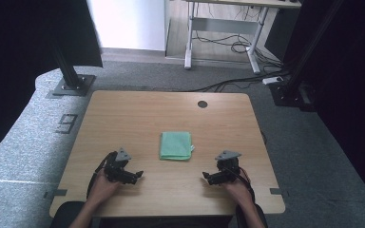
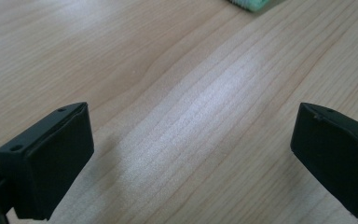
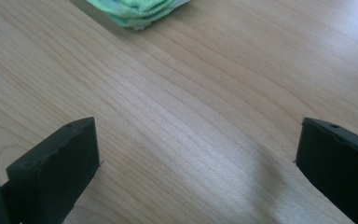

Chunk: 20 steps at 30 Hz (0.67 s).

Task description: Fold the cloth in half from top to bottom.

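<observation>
two hands at the bench's (image 1: 123, 114) near edge, left gripper (image 1: 134, 176) and right gripper (image 1: 208, 177) both with fingers spread wide over bare wood, holding nothing, folded green cloth (image 1: 176, 145) lying flat between them, a little farther back, apart from both

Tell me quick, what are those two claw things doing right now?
Left gripper: jaws wide open, holding nothing, over bare table.
Right gripper: jaws wide open, holding nothing, short of the green cloth.

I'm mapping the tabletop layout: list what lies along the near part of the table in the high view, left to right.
left gripper → green folded cloth → right gripper
</observation>
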Available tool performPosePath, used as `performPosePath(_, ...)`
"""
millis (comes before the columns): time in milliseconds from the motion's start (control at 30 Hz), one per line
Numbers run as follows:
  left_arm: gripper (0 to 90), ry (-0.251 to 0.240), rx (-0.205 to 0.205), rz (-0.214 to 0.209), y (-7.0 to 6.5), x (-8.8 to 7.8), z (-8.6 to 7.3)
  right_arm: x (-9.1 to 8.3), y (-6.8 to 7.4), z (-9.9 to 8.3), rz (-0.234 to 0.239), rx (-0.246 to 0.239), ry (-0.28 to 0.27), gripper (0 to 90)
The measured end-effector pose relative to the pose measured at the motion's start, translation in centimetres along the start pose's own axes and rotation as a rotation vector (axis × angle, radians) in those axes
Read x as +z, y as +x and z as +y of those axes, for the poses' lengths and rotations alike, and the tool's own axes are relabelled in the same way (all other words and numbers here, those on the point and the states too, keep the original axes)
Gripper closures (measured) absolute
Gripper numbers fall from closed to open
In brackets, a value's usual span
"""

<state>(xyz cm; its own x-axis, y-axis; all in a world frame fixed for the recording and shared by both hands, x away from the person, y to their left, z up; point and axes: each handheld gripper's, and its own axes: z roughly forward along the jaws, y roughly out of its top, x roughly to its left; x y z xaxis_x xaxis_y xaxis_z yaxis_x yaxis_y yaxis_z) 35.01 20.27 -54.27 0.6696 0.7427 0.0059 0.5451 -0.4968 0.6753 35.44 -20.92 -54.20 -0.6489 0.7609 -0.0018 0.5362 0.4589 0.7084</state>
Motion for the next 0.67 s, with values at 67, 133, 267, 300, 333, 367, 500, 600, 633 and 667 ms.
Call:
performPosePath(67,0.0,0.008,0.000,-0.001,0.0,0.2,-0.1,0.2,0.0,-0.2,0.005,-0.001,0.002,0.0)
performPosePath(133,0.0,0.020,0.004,0.000,-0.1,0.4,-0.2,0.4,0.1,-0.3,0.009,0.000,0.005,0.0)
performPosePath(267,0.0,0.021,-0.004,-0.007,-0.1,0.6,-0.3,1.0,0.3,-0.7,0.020,-0.007,0.016,0.0)
performPosePath(300,0.0,0.022,-0.007,-0.009,0.0,0.6,-0.3,1.1,0.4,-0.8,0.020,-0.009,0.004,0.0)
performPosePath(333,0.0,0.022,-0.010,-0.009,0.0,0.6,-0.3,1.1,0.4,-0.8,0.018,-0.006,-0.001,0.0)
performPosePath(367,0.0,0.023,-0.010,-0.010,0.0,0.6,-0.3,1.1,0.4,-0.8,0.018,-0.005,-0.004,0.0)
performPosePath(500,0.0,0.023,-0.009,-0.009,0.0,0.6,-0.3,1.2,0.4,-0.9,0.016,-0.006,-0.009,0.0)
performPosePath(600,0.0,0.023,-0.007,-0.011,0.0,0.6,-0.2,1.2,0.4,-0.9,0.016,-0.006,-0.009,0.0)
performPosePath(633,0.0,0.023,-0.006,-0.011,0.0,0.6,-0.2,1.2,0.4,-0.9,0.016,-0.006,-0.010,0.0)
performPosePath(667,0.0,0.023,-0.007,-0.011,0.0,0.6,-0.2,1.2,0.4,-0.9,0.016,-0.006,-0.010,0.0)
